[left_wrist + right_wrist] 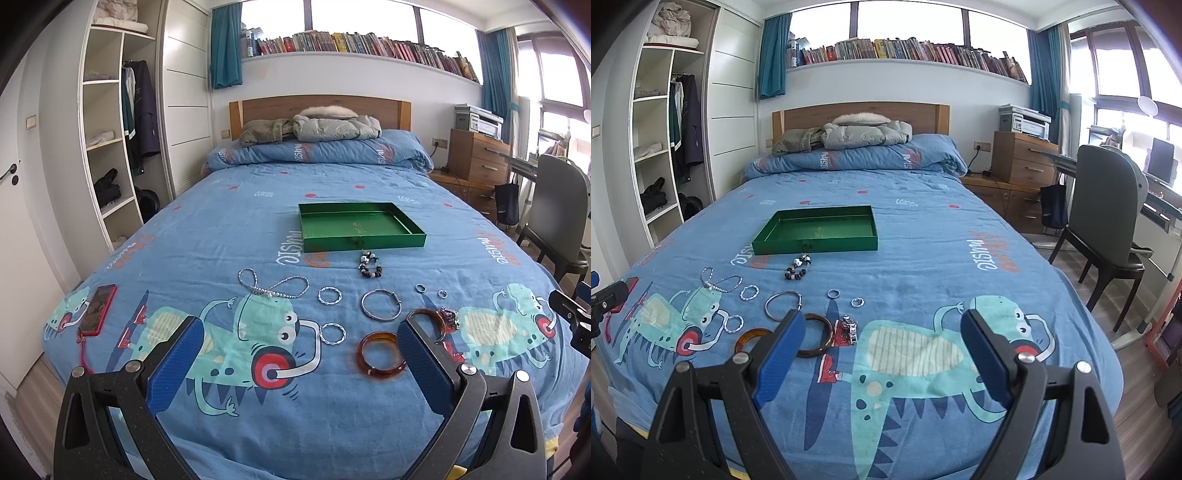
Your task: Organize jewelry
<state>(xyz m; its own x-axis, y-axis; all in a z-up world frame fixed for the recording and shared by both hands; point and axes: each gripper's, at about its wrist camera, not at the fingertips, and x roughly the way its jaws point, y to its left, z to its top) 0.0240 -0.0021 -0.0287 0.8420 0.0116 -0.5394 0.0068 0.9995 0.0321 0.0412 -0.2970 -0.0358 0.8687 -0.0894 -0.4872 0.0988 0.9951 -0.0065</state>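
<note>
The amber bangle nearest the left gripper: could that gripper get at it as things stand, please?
Probably yes: the left gripper is open, and the amber bangle lies flat on the bedspread beside its fingertip, uncovered.

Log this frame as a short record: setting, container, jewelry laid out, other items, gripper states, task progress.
setting: bed with a blue cartoon-print cover
container: green tray, nothing visible inside
jewelry on cover: silver necklace, beaded bracelet, silver bangle, two amber bangles, two twisted silver hoops, two small rings, a watch-like piece
other items: red phone near the left edge
left gripper: open, holding nothing
right gripper: open, holding nothing
progress: no jewelry in the tray yet
</note>
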